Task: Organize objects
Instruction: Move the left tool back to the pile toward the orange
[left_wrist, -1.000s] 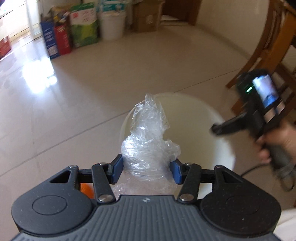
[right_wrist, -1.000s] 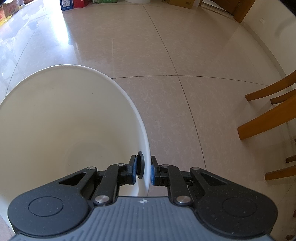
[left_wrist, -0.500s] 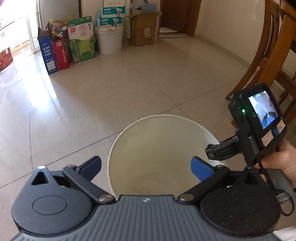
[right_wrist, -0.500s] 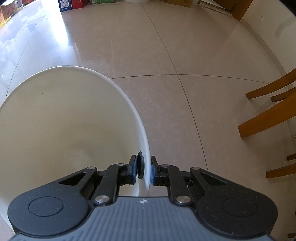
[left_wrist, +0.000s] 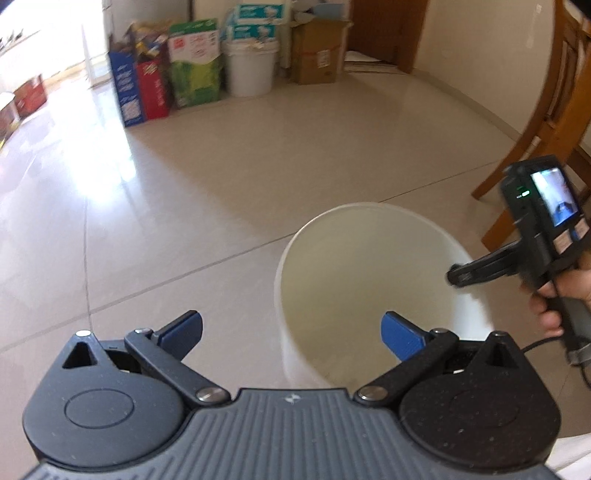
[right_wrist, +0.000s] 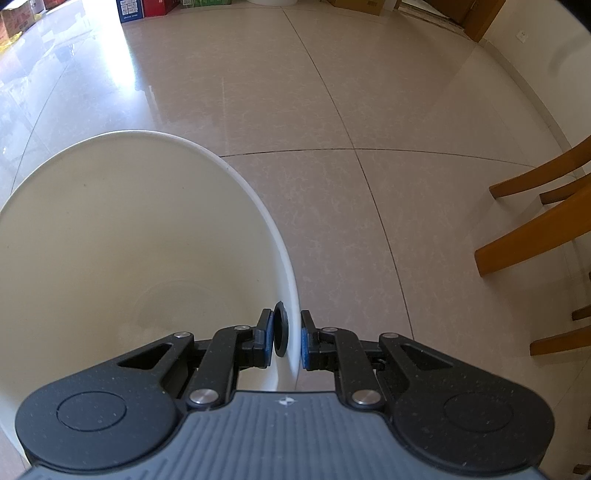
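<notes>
- Counting the things in view, one white bucket (left_wrist: 369, 258) is found on the tiled floor (left_wrist: 184, 206), with two tools beside it.
- The left tool (left_wrist: 291, 328) is seen with its two blue pads spread as wide as they go, nothing lying between them; it hangs above the near-left part of the bucket's rim.
- The right tool (right_wrist: 285, 338) is clamped tight on the bucket's rim, one pad inside the wall and one outside; a round black disc is pressed against the inner face.
- The bucket is made of smooth, matte white plastic, round and open at the top, with a thin rim; its pale inside looks bare as far as it can be seen.
- The floor is laid in glossy beige tiles parted by thin dark joints, and bright glare is thrown back from it.
- Only in the left wrist view is the right tool shown from outside: its black body, its small lit screen and the person's hand (left_wrist: 554, 295) around the handle.
- Only there is a row of cartons (left_wrist: 177, 74) met against the far wall, with a second white pail (left_wrist: 248, 66) and a brown cardboard box (left_wrist: 314, 51).
- Wooden chair legs (right_wrist: 535, 221) are seen at the right edge of both views.
- Only the right wrist view gives the grip on the rim at close range.
</notes>
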